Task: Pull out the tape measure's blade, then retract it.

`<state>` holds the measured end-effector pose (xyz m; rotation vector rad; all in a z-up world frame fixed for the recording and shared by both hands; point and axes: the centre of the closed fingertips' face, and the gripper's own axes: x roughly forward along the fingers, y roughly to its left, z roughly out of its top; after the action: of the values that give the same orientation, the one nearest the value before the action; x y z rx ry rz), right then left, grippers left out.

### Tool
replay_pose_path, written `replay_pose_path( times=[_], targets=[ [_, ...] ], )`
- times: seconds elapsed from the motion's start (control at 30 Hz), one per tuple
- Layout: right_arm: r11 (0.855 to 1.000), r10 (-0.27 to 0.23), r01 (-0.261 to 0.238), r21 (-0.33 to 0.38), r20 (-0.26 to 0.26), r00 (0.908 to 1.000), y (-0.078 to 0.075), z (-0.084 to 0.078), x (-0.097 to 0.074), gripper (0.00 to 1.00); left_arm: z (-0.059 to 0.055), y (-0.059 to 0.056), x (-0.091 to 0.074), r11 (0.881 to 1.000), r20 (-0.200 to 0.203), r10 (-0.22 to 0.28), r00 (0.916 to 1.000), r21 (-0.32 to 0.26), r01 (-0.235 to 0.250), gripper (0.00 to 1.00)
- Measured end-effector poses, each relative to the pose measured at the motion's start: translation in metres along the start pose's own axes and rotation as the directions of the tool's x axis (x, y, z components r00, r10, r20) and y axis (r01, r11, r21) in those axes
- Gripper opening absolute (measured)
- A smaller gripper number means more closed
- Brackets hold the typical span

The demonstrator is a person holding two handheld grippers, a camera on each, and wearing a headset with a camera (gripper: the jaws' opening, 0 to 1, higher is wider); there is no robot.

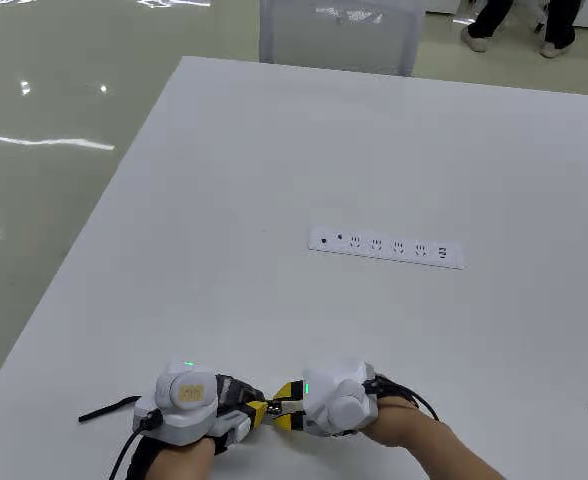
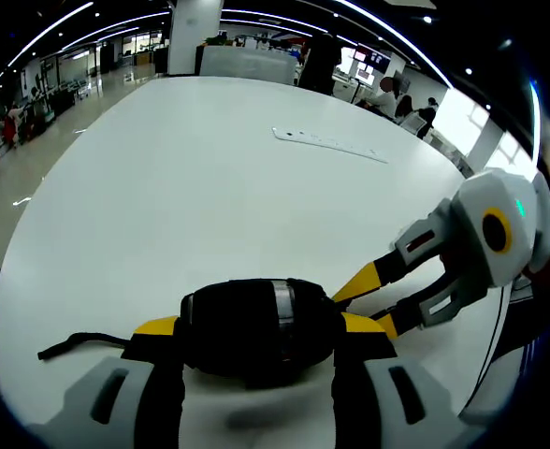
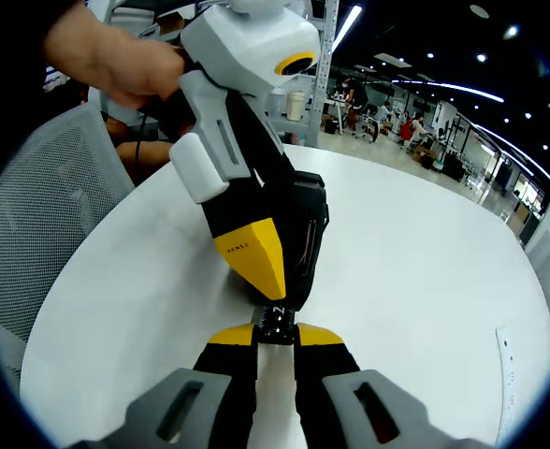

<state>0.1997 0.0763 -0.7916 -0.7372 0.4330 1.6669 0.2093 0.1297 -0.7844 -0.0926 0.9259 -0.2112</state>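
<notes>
A black tape measure (image 2: 256, 325) rests near the table's front edge, and my left gripper (image 2: 256, 329) is shut on its case, one yellow-tipped jaw on each side. Its black wrist strap (image 2: 69, 341) trails off to the left on the table. In the right gripper view the case (image 3: 305, 229) stands just ahead of my right gripper (image 3: 277, 335), which is shut on the small blade tip (image 3: 277, 323) at the case's mouth. In the head view the left gripper (image 1: 257, 410) and the right gripper (image 1: 286, 405) meet tip to tip beside the case (image 1: 232, 390).
A white power strip (image 1: 386, 247) lies mid-table, well beyond the grippers. The white table (image 1: 274, 180) stretches far ahead. A grey chair (image 1: 339, 35) stands at its far edge, and a mesh chair (image 3: 32, 243) stands near the front edge.
</notes>
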Motion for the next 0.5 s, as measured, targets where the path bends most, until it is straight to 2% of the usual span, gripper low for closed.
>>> replay_pose_path(
  times=[0.5],
  targets=[
    [1.000, -0.001, 0.001, -0.026, 0.010, 1.0000, 0.0000, 0.0079, 0.0086, 0.14, -0.0034, 0.0058, -0.0009, 1.000, -0.005, -0.009, 1.0000, -0.010, 0.009, 0.60]
  ],
)
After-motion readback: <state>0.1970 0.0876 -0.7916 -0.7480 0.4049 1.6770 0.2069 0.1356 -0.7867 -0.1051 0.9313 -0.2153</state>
